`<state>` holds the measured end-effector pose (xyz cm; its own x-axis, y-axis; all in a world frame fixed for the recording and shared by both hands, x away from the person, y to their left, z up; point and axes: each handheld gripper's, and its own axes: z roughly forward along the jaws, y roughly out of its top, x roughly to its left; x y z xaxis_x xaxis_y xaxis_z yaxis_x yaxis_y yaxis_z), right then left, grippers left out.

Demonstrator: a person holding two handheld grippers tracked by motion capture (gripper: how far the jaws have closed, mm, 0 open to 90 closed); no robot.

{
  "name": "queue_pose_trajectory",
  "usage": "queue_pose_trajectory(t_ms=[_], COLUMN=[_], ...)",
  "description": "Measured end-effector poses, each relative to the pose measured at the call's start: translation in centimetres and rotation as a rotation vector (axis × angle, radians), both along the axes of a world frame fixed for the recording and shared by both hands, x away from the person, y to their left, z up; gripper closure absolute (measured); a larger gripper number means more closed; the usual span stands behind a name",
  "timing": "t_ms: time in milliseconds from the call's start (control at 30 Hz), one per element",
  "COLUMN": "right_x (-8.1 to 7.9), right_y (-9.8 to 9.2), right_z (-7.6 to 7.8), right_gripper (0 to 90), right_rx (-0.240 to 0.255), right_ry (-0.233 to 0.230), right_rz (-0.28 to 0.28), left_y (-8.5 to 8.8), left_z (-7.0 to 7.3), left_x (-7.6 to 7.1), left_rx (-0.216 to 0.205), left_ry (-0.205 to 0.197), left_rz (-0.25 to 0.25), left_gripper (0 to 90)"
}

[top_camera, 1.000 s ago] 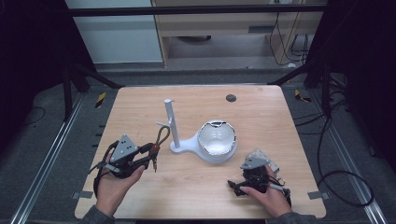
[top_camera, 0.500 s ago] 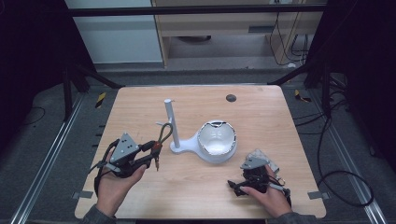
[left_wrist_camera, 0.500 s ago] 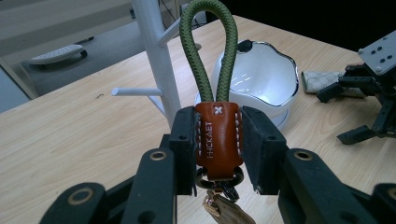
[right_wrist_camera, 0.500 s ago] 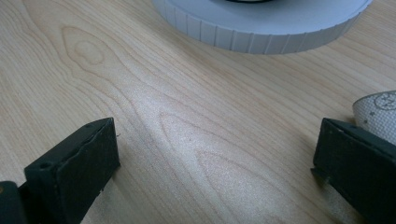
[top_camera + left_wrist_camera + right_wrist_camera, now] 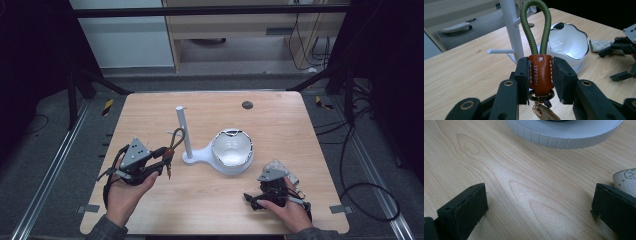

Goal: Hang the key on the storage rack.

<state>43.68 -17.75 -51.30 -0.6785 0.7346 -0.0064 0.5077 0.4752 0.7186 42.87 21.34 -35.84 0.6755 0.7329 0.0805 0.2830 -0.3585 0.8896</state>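
On the table (image 5: 150, 120), the stand (image 5: 182, 131) is rising just left of the bowl (image 5: 231, 152) (their bases touching). The keychain (image 5: 172, 142) is sitting left of the stand, the pouch (image 5: 281, 167) lying right of the bowl.

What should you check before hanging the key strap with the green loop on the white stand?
1. Left tongs clamped on the key strap: ok, pads press both sides of the brown leather tab.
2. Green loop free and open: ok, it sticks up above the tab.
3. White stand upright: ok.
4. Peg free to take the loop: ok, nothing hangs on it.
5. Loop lined up with the peg: not ok, the loop is beside the post.
6. Right tongs out of the way: ok, resting open on the table.
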Motion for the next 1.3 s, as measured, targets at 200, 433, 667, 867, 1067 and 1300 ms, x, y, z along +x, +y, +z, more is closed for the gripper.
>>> queue_pose_trajectory(t_ms=[200, 433, 667, 867, 1067, 1300], right_x=[0.0, 0.0, 0.0, 0.0, 0.0, 0.0], right_y=[0.0, 0.0, 0.0, 0.0, 0.0, 0.0], right_z=[0.0, 0.0, 0.0, 0.0, 0.0, 0.0], right_gripper=[0.2, 0.2, 0.2, 0.2, 0.2, 0.2], right_rx=[0.001, 0.001, 0.001, 0.001, 0.001, 0.001], right_ry=[-0.002, -0.002, -0.002, -0.002, -0.002, -0.002], right_rz=[0.000, 0.000, 0.000, 0.001, 0.002, 0.003], left_y=[-0.3, -0.5, -0.6, -0.9, -1.1, -1.3], left_z=[-0.3, -0.8, -1.3, -1.9, -2.4, -2.8], left_x=[0.7, 1.3, 2.2, 3.0, 3.8, 4.2], left_rx=[-0.001, 0.010, 0.009, 0.018, 0.022, 0.030], left_ry=[0.012, 0.024, 0.039, 0.055, 0.071, 0.077], left_rz=[0.007, 0.013, 0.028, 0.038, 0.048, 0.051], left_gripper=[66.1, 66.1, 66.1, 66.1, 66.1, 66.1])
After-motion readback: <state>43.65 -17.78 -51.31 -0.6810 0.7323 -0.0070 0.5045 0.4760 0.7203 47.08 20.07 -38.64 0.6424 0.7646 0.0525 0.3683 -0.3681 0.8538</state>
